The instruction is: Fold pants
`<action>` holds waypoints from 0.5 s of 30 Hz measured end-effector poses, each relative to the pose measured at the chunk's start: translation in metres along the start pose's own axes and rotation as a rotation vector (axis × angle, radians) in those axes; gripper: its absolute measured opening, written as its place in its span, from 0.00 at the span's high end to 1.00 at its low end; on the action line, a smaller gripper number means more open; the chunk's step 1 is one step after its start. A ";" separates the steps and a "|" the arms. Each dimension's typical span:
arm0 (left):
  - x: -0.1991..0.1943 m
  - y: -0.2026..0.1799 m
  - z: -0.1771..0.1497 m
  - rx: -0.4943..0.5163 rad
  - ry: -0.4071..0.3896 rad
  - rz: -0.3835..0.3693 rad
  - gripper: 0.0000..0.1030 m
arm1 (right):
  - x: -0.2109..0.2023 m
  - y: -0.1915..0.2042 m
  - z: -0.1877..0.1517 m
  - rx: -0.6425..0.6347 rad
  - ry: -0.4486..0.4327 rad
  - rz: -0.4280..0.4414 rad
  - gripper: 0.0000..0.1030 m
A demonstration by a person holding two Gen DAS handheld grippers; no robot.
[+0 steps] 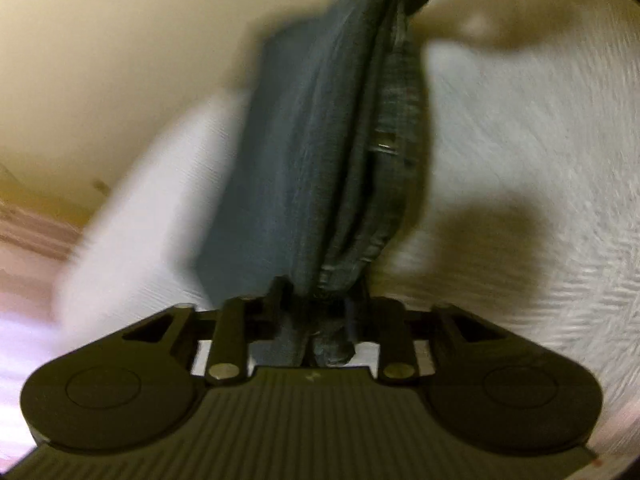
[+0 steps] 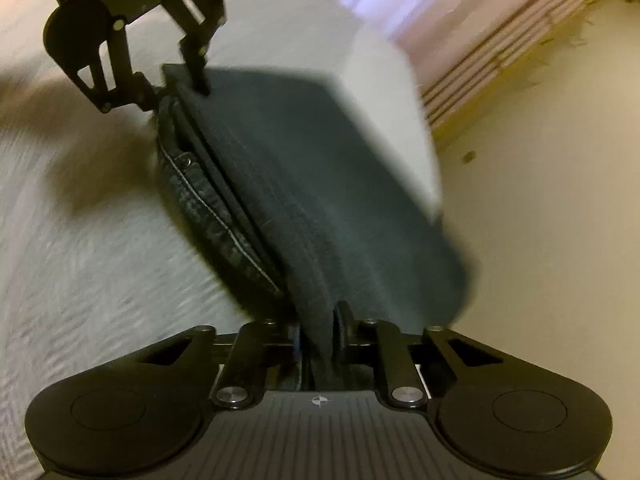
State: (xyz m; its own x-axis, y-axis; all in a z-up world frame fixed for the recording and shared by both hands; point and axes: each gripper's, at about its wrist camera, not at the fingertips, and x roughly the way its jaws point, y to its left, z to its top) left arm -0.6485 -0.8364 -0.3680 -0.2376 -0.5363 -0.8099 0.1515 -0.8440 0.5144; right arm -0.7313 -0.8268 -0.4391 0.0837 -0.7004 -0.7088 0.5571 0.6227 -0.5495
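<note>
In the left wrist view, the left gripper [image 1: 320,300] is closed on a thick bunch of the dark blue pants [image 1: 320,160], its 2 fingers narrow around the denim. The cloth stretches away toward 12 o'clock, above the white textured bed cover [image 1: 520,140]. In the right wrist view, the right gripper [image 2: 320,320] clamps the other end of the pants [image 2: 320,180]; the left gripper [image 2: 180,80] grips them at 11 o'clock.
</note>
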 end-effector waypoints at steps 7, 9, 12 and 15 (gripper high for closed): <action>-0.032 -0.016 -0.033 -0.352 0.023 -0.035 0.51 | -0.065 -0.023 0.000 0.336 0.071 0.063 0.43; -0.060 0.000 -0.039 -0.557 0.021 -0.062 0.46 | -0.091 -0.035 0.008 0.499 0.083 0.089 0.43; -0.108 0.023 -0.052 -0.867 -0.016 -0.087 0.32 | -0.131 -0.056 0.017 0.811 0.096 0.137 0.41; -0.148 0.027 -0.049 -1.090 -0.041 -0.095 0.16 | -0.170 -0.064 0.026 1.011 0.103 0.125 0.40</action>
State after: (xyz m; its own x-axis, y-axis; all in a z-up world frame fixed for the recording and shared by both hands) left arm -0.5625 -0.7799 -0.2476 -0.3220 -0.4857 -0.8127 0.8937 -0.4391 -0.0917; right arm -0.7591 -0.7567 -0.2721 0.1445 -0.5872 -0.7965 0.9893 0.0700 0.1278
